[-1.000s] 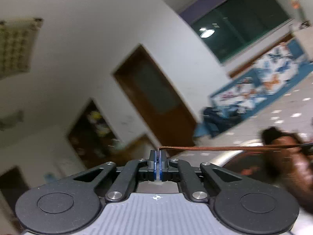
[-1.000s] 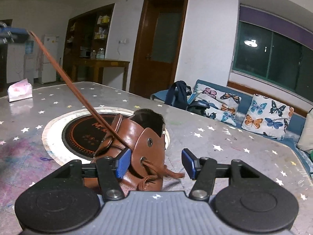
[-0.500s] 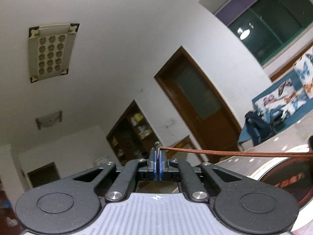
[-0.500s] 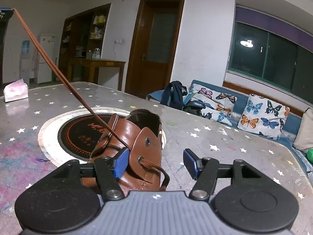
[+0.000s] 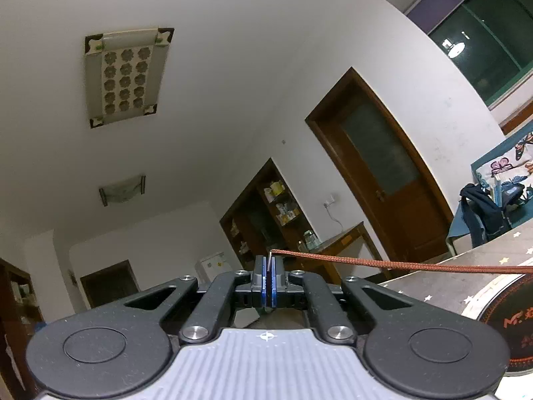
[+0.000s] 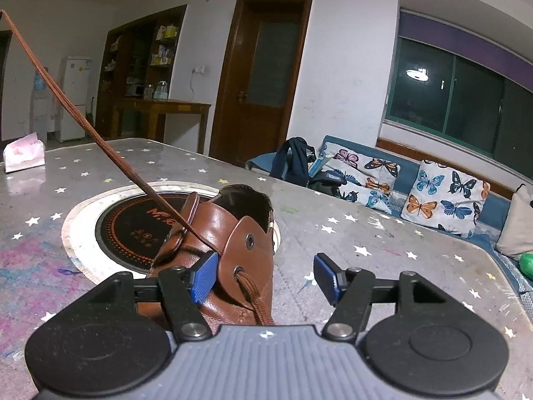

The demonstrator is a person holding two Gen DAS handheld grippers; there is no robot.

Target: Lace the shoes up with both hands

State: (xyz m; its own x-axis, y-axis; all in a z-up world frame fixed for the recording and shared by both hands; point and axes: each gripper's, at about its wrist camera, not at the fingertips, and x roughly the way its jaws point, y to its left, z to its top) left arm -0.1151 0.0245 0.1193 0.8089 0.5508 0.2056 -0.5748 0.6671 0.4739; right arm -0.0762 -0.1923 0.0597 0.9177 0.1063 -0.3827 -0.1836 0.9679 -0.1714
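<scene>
A brown leather shoe [image 6: 230, 233] stands on the star-patterned table [image 6: 383, 243], just in front of my right gripper [image 6: 266, 275]. That gripper is open, its left pad against the shoe's eyelet flap. A brown lace [image 6: 80, 116] runs taut from the shoe up to the upper left. My left gripper [image 5: 268, 266] is shut on the lace's tip, held high and tilted toward the ceiling; the lace [image 5: 399, 265] stretches off to the right. The lace's other end [image 6: 256, 296] hangs from the lower eyelet.
A round black-and-orange mat [image 6: 133, 220] lies under and behind the shoe. A pink tissue pack [image 6: 23, 153] sits at the table's far left. A sofa with butterfly cushions [image 6: 433, 193] and a dark bag [image 6: 296, 160] stand beyond the table.
My left gripper has risen and tilted up with the lace, pulling it longer and steeper. The slack loop at the lower eyelet has drawn in. My right gripper has moved closer to the shoe.
</scene>
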